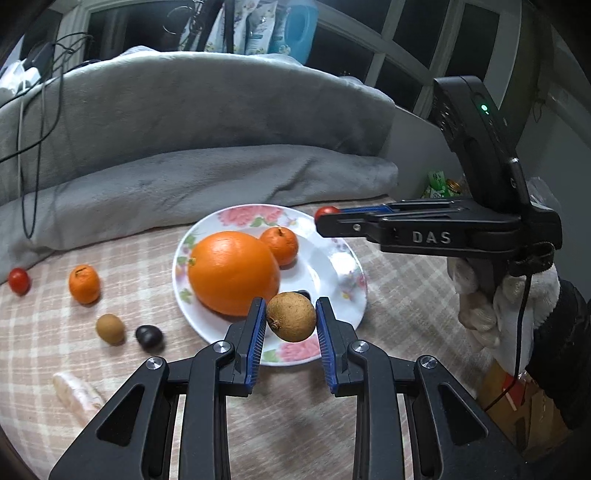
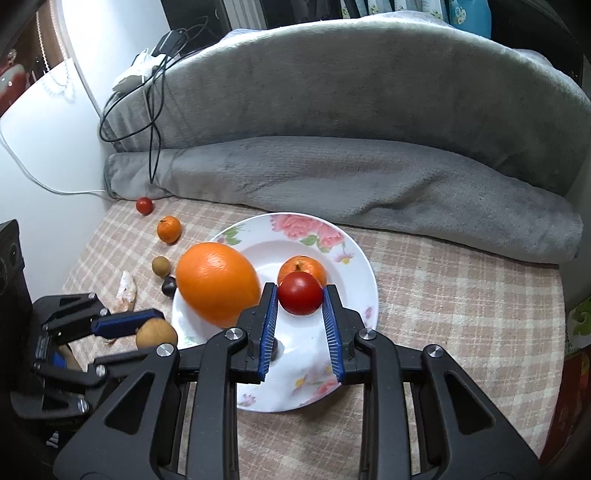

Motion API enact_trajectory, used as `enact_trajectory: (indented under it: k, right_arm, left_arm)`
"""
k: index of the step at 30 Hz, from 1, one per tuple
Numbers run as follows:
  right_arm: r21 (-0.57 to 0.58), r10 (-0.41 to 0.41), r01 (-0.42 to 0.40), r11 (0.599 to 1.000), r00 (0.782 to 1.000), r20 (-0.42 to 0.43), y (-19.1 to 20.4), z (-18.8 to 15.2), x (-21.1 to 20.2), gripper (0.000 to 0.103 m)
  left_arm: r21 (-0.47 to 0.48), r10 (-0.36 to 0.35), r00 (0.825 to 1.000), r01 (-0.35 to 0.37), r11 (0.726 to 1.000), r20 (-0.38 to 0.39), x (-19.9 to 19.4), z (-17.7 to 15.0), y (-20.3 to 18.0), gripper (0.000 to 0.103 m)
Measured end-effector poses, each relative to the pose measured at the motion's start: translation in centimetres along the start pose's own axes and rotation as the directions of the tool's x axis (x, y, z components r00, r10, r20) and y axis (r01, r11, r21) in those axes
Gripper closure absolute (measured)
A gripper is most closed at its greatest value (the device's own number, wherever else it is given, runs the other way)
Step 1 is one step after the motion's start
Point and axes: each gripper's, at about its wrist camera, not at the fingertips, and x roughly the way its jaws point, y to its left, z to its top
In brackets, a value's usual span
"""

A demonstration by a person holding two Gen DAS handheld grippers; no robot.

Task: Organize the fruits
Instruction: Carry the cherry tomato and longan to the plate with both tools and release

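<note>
2 on plate: big orange, small mandarin.
Left gripper: pinching brown longan over the rim.
Right gripper: pinching red tomato above the plate.
Left on cloth: 4 small fruits, judging by sight.

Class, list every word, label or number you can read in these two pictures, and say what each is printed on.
"DAS": on the side of the right gripper, seen in the left wrist view.
Bottles and packets behind the grey blanket: print too blurred to read.
Nothing else is legible.
</note>
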Motion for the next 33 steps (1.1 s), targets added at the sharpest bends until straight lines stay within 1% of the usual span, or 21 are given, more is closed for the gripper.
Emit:
enact_trajectory:
  k: [9,16,17,18,19,20,21,23,25,27,29,33]
  right_arm:
    - [0.010,-0.002,0.002,1.000,1.000,0.000,-0.6,0.1,0.5,0.077]
    - [0.032,0.009,-0.009,0.999,1.000,0.010,-1.1,0.3,0.4,0.077]
    - [0.035,0.007,-0.008,0.999,1.000,0.012,-1.2,0.3,0.4,0.074]
    - [0.041,0.005,-0.006,0.999,1.000,0.015,-1.3,0.4,0.3,0.069]
    - [0.046,0.005,-0.006,0.999,1.000,0.020,-1.3,0.3,0.2,0.057]
    - [0.056,0.002,-0.004,0.998,0.999,0.041,-1.5,0.4,-0.1,0.044]
    - [0.056,0.002,-0.004,0.998,0.999,0.041,-1.5,0.4,-0.1,0.040]
    - [0.057,-0.004,0.001,0.998,0.998,0.060,-1.5,0.3,-0.5,0.038]
    - [0.057,-0.007,0.004,0.998,0.998,0.065,-1.5,0.4,-0.8,0.037]
    - [0.056,-0.013,0.009,0.998,0.998,0.068,-1.4,0.4,-0.9,0.034]
    - [0.053,-0.023,0.019,0.998,0.997,0.075,-1.2,0.3,-1.1,0.030]
    - [0.046,-0.043,0.039,0.998,0.995,0.095,-0.9,0.3,-1.5,0.028]
  left_arm:
    - [0.033,0.003,1.000,-0.003,0.999,-0.008,0.9,0.1,-1.6,0.077]
    - [0.057,0.025,1.000,-0.025,0.998,-0.003,1.4,0.2,-2.2,0.077]
    - [0.057,0.028,1.000,-0.027,0.998,-0.004,1.5,0.3,-2.2,0.077]
    - [0.057,0.031,0.999,-0.031,0.998,-0.007,1.7,0.4,-2.3,0.073]
    - [0.053,0.036,0.999,-0.035,0.998,-0.007,1.7,0.4,-2.2,0.067]
    - [0.050,0.038,0.999,-0.037,0.998,-0.004,1.7,0.4,-2.2,0.057]
    - [0.049,0.038,0.999,-0.038,0.998,-0.001,1.7,0.4,-2.2,0.056]
    - [0.053,0.045,0.999,-0.045,0.998,0.001,1.6,0.4,-2.2,0.056]
    - [0.058,0.052,0.999,-0.052,0.997,0.003,1.5,0.4,-2.1,0.053]
    - [0.057,0.054,0.999,-0.054,0.997,0.006,1.4,0.4,-2.1,0.051]
    - [0.054,0.056,0.998,-0.056,0.997,0.007,1.3,0.4,-2.0,0.046]
    - [0.054,0.063,0.998,-0.064,0.996,0.014,0.9,0.2,-1.9,0.043]
